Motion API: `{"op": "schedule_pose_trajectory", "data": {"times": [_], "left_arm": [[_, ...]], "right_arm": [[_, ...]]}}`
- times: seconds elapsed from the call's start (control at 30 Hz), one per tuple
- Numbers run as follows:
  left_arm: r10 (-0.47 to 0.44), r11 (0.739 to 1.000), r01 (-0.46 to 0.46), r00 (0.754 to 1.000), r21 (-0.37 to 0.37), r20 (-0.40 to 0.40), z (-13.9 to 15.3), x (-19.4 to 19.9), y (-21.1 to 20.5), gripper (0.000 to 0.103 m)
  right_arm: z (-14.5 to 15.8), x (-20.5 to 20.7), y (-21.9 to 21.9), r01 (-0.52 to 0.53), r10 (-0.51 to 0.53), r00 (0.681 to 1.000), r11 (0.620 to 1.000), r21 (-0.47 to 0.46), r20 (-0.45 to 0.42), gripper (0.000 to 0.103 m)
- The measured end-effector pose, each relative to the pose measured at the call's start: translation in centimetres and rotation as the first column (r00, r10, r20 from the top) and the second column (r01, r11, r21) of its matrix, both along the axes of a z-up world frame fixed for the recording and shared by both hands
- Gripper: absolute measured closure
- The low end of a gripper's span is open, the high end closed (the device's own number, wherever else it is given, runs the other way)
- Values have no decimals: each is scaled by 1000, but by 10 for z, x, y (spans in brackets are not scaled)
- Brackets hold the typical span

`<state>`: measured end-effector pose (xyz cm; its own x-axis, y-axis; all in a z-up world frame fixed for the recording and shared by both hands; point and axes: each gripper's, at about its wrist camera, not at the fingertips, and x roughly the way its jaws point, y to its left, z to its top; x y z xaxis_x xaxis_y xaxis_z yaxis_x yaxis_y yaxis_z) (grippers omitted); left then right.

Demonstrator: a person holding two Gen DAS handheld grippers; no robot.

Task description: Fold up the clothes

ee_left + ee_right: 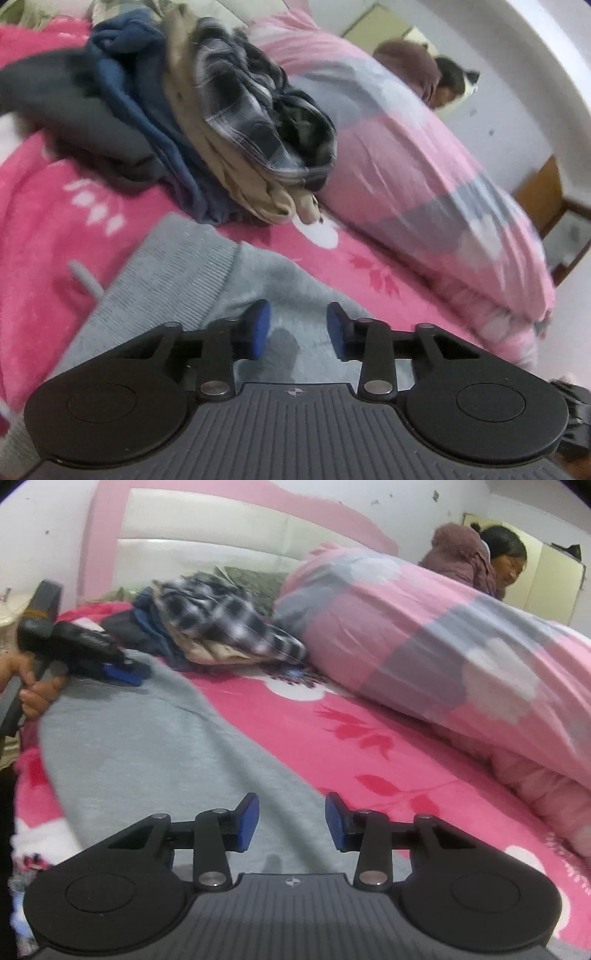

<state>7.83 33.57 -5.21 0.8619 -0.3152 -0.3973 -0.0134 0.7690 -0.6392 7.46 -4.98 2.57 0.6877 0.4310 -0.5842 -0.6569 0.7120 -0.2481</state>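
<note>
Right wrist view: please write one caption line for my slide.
Open right gripper above a grey garment spread on the pink bed, left gripper at its far end.

both cameras sit low and close over the grey sweater (pixel 192 273), looking forward across the pink bed (pixel 332 731). both views share the clothes pile (pixel 221 122) and rolled quilt (pixel 443 646).
</note>
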Motion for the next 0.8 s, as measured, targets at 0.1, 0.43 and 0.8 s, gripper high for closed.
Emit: {"op": "schedule_pose_trajectory", "data": {"times": [0.1,0.43,0.8], "left_arm": [[-6,1000,6,1000,15,14,-5,-1,1,74],[-10,998,7,998,67,54,-7,-7,-4,75],[-13,998,9,998,70,59,-8,-6,-3,75]], "right_arm": [[-4,39,-5,-10,10,998,1000,14,-57,64],[-53,97,8,-110,113,943,994,30,-314,65],[-46,93,12,-231,230,891,972,46,-393,65]]}}
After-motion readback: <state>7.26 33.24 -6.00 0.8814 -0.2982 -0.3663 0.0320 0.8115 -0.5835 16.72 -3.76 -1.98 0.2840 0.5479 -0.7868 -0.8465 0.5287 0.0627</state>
